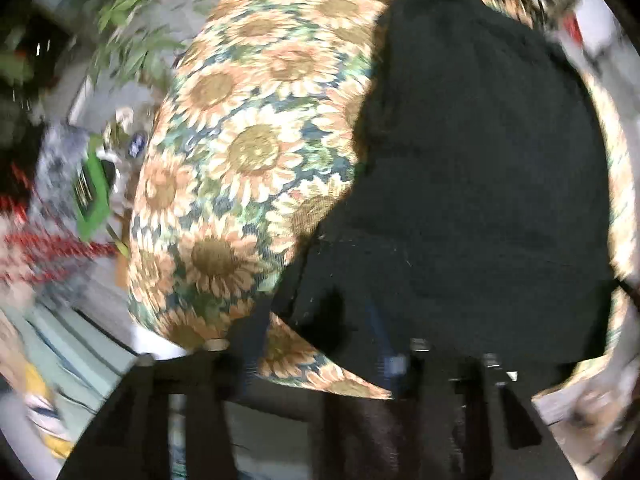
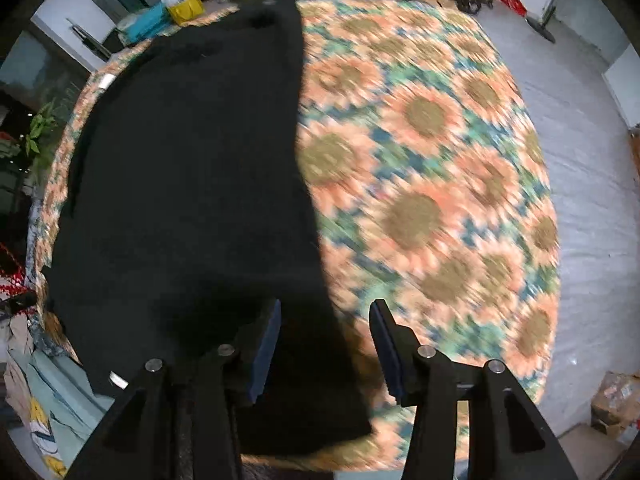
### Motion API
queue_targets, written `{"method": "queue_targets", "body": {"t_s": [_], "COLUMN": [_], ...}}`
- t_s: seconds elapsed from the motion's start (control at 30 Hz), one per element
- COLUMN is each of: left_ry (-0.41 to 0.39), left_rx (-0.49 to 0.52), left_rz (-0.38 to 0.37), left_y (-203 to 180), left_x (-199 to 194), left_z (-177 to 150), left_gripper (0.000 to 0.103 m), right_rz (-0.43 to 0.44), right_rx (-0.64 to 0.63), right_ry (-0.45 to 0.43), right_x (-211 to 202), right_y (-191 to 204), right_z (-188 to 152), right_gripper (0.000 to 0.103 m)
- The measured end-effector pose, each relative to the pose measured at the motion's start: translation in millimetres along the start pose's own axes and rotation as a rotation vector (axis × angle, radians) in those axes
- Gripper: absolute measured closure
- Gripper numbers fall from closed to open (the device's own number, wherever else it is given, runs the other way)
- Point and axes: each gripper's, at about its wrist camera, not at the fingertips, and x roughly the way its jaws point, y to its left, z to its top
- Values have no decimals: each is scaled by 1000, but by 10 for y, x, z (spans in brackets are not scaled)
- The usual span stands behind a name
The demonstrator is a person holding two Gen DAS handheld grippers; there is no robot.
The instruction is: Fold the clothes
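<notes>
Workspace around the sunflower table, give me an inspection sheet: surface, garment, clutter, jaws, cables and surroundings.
Surface: round table under a sunflower tablecloth.
Job's things: black garment spread flat on the cloth, near corner by the table edge.
Clutter: nothing seen on the cloth besides the garment.
Grippers: right gripper jaws open above the garment's edge; left gripper too blurred to judge.
Cables: nothing seen.
Surroundings: potted plant, yellow bag, cardboard box on the floor.

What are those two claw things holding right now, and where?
The right gripper holds nothing: its fingers stand open over the black garment's edge. The left gripper is too blurred and dark to tell.
</notes>
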Motion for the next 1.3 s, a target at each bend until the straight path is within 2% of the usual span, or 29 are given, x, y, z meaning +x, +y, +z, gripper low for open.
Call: {"method": "queue_targets", "body": {"t_s": [0.07,0.1,0.17,0.2,0.27,0.33,0.4,0.47,0.57,0.63,0.7,0.77,0.9,0.97,1.1,1.17,1.3], "left_ry": [39,52,64,60,40,21,5,-8,-50,-110,-129,-130,-132,-140,-161,-170,-154], "left_rx": [9,9,3,-3,8,55,103,117,110,115,119,121,125,121,80,51,-5], "left_rz": [-12,-6,12,9,14,43,88,102,64,2,-51,-100,-200,-236,-316,-362,-424], "left_y": [-145,-184,-226,-230,-252,-317,-368,-420,-457,-486,-406,-283,-37,102,398,545,727], "left_x": [137,202,301,326,346,352,356,339,228,97,66,77,99,120,175,207,299], "left_z": [5,6,-1,-6,-48,-114,-63,-58,-95,-103,-70,-20,80,86,90,100,128], "left_gripper": [79,80,81,81,81,81,81,81,81,81,81,81,79,72,45,41,40], "right_rz": [-81,-122,-226,-271,-259,-202,-152,-3,175,222,166,36,-14,-43,-26,-47,-68], "right_rx": [-67,-101,-120,-111,-45,2,27,42,-3,-40,-53,-22,176,221,263,289,321], "right_ry": [5,8,35,51,71,89,99,81,34,39,87,133,157,117,1,-44,-43], "right_x": [75,113,255,329,400,346,241,31,-247,-273,-133,44,42,-180,-641,-809,-813], "right_y": [110,165,127,56,-192,-376,-496,-558,-447,-288,-175,-182,-433,-472,-507,-544,-506], "right_z": [-29,-43,-81,-114,-155,-150,-145,-162,-301,-476,-631,-741,-834,-885,-1061,-1205,-1444], "right_gripper": [67,71,91,93,90,90,86,83,72,70,69,69,68,63,51,35,29]}}
